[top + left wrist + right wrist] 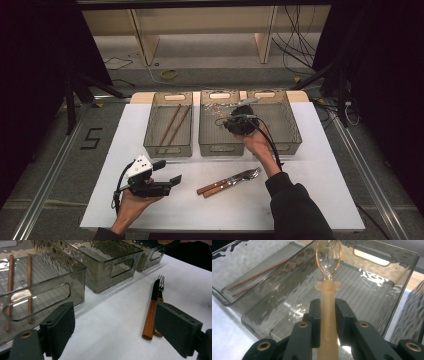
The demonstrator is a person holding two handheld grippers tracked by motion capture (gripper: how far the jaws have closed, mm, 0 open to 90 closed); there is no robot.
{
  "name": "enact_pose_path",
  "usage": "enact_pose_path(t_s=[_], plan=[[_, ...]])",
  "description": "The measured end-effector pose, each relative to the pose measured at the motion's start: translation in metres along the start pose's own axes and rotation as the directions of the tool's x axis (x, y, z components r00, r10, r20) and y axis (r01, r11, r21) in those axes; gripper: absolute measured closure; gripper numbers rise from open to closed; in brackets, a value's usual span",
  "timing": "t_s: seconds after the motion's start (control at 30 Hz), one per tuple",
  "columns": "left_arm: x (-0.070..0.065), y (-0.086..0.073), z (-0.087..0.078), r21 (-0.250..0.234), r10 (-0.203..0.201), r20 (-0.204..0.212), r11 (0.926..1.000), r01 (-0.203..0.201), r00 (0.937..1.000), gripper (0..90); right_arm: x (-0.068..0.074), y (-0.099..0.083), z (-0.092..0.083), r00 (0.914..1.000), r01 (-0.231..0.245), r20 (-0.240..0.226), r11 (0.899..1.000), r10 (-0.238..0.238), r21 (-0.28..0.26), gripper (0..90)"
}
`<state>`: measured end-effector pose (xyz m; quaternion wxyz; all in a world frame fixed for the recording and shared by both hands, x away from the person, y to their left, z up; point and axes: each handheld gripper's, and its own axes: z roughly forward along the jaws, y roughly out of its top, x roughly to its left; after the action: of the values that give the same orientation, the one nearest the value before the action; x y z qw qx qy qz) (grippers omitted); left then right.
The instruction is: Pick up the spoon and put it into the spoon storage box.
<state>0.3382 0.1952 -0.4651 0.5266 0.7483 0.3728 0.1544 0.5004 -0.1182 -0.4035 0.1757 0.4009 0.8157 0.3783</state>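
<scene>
high view: right gripper point(239, 121) above middle bin point(220, 145) | left gripper view: left gripper point(120, 330) spread, empty, near knife point(151, 312) | right gripper view: pinching spoon point(327, 287) by stiff handle; looks light, slippery, clear bowl maybe fragile

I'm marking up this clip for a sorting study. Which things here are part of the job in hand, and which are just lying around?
In the job:
- spoon, clamped in the right gripper over the middle bin
- knife and fork on the table
- chopsticks in the left bin
- right bin
- left gripper, open

Lying about:
- cables on the floor
- yellow ring
</scene>
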Motion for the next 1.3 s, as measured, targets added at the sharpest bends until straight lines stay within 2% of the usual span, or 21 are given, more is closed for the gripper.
enact_pose_path(t_s=[0.47,0.97,1.07,1.13,1.3], plan=[[0.000,0.000,-0.001,-0.003,0.004,-0.001,1.0000,-0.004,1.0000,16.9,0.001,0.009,0.012,1.0000,-0.004,0.004,1.000,0.004,0.027,76.7],[0.000,0.000,0.000,-0.001,0.003,-0.002,1.0000,-0.003,1.0000,16.8,0.002,0.004,0.029,0.9991,-0.041,-0.011,0.997,0.042,0.068,74.6],[0.000,0.000,0.000,-0.001,0.003,-0.002,1.0000,-0.003,1.0000,16.9,0.000,0.004,0.027,0.9984,-0.048,-0.027,0.997,0.050,0.058,70.3],[0.001,0.000,-0.001,0.004,0.005,-0.002,1.0000,-0.005,1.0000,16.8,0.000,0.006,0.023,0.9987,-0.032,-0.038,0.998,0.034,0.050,65.1],[0.001,0.000,-0.001,0.004,0.006,-0.003,1.0000,-0.006,1.0000,16.8,0.001,0.010,0.004,0.9976,0.013,-0.069,1.000,-0.013,0.003,60.4]])
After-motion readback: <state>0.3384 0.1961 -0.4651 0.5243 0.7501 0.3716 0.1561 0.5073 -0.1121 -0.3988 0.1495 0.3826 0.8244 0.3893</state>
